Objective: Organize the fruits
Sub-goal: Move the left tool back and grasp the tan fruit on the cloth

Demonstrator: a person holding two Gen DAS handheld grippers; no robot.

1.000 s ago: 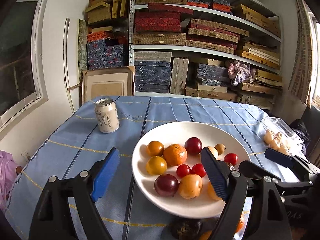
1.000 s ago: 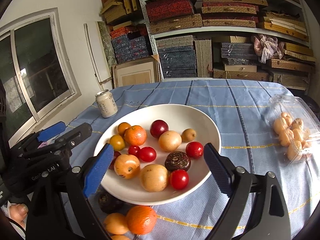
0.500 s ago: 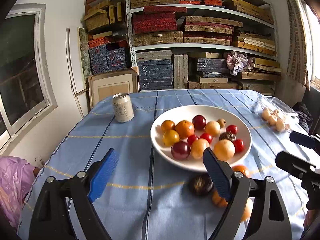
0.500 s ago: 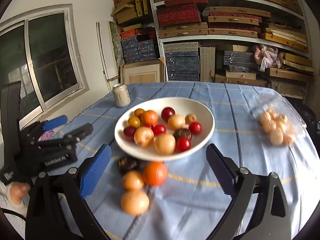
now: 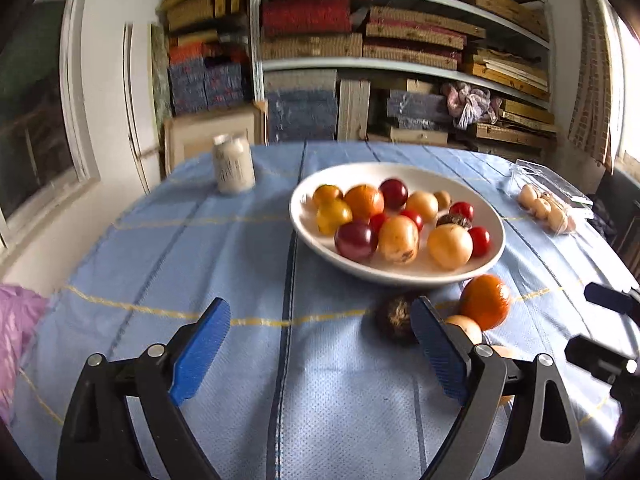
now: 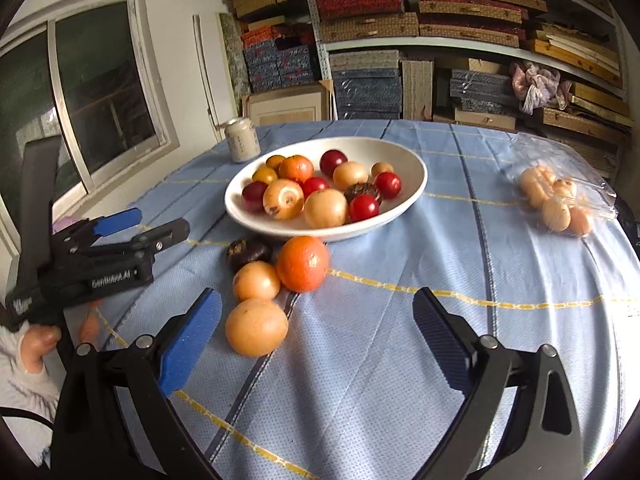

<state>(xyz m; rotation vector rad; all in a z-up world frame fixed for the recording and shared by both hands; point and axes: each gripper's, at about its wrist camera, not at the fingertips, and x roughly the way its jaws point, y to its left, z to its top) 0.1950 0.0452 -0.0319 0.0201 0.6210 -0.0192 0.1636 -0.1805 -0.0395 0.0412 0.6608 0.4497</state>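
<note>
Fingers [image 6: 192, 344] of both grippers stand wide apart and empty. Loose orange [image 6: 303, 263] on the counter [image 6: 400, 340] looks round, firm and prone to roll; pinch it across its middle.

A bowl [image 6: 416, 176] full of fruit sits in the middle of the surface [image 6: 400, 340]. Four loose fruits [image 6: 280, 276] lie just in front of it. A can [image 6: 241, 139] stands near the far left edge. A bag of fruit [image 6: 560, 200] lies near the right edge.
</note>
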